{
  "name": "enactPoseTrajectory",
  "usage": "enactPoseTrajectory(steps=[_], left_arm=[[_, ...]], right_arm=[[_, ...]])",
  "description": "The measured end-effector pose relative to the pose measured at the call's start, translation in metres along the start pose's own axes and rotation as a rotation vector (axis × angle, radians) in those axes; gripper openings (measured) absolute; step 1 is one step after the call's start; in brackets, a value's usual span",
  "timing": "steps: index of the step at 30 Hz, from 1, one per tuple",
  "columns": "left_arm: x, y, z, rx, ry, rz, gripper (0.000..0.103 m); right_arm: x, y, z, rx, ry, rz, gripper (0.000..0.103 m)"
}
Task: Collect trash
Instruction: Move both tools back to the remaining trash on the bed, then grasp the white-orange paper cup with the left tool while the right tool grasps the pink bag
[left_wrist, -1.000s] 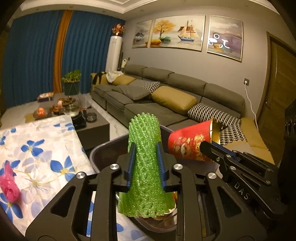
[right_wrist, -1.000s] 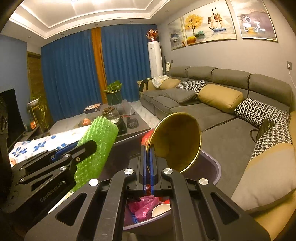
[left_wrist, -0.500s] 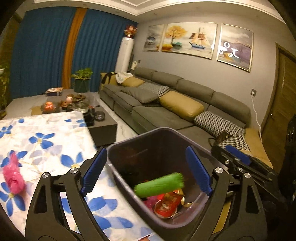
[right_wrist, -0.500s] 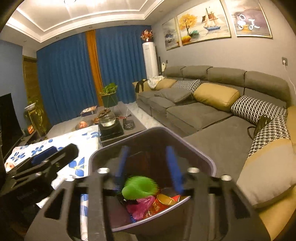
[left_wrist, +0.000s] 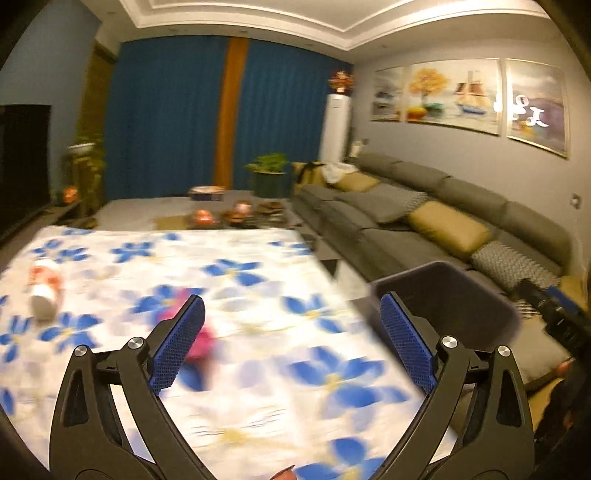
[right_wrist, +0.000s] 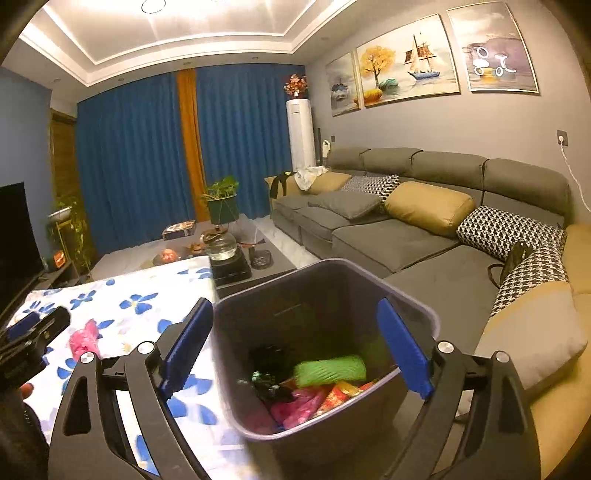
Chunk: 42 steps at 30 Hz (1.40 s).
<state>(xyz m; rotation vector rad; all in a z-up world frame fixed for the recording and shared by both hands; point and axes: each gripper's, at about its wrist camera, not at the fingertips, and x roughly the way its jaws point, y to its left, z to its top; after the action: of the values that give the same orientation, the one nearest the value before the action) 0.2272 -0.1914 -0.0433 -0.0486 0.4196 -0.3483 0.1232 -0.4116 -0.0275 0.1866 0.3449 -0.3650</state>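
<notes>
My left gripper (left_wrist: 291, 299) hangs over the flower-print table (left_wrist: 258, 258); its jaws are opening and hold nothing. A pink bag (left_wrist: 201, 341) lies on the cloth, partly behind the left finger. Further left a red-and-white cup (left_wrist: 44, 291) lies on its side. My right gripper (right_wrist: 293, 302) hovers over the dark bin (right_wrist: 325, 264), jaws opening, nothing between them. Inside the bin lie a green foam net (right_wrist: 330, 369), a red cup (right_wrist: 340, 397) and pink plastic (right_wrist: 295, 404). The pink bag (right_wrist: 85, 339) on the table also shows in the right wrist view.
The bin (left_wrist: 443, 291) stands at the table's right edge, beside a long grey sofa (right_wrist: 406, 236) with cushions. Beyond the table is a low coffee table with a glass kettle (right_wrist: 221, 243). A dark TV (right_wrist: 14, 229) is at the far left.
Both grippers opened and let go: the green net and the red cup dropped into the bin. The left gripper then swung left, off the bin and over the table.
</notes>
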Motion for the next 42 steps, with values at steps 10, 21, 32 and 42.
enactPoseTrajectory(steps=[10, 21, 32, 42], left_arm=[[-0.042, 0.135, 0.004, -0.093, -0.01, 0.293, 0.094], [-0.065, 0.233, -0.002, -0.156, -0.011, 0.463, 0.094], [-0.029, 0.262, 0.0, -0.166, 0.021, 0.474, 0.094], [0.004, 0.286, -0.001, -0.188, 0.081, 0.465, 0.094]], right_arm=[[0.002, 0.105, -0.017, -0.108, 0.047, 0.162, 0.089], [0.042, 0.224, -0.051, -0.205, 0.15, 0.264, 0.089], [0.105, 0.281, -0.073, -0.256, 0.257, 0.266, 0.083], [0.139, 0.302, -0.081, -0.282, 0.377, 0.318, 0.057]])
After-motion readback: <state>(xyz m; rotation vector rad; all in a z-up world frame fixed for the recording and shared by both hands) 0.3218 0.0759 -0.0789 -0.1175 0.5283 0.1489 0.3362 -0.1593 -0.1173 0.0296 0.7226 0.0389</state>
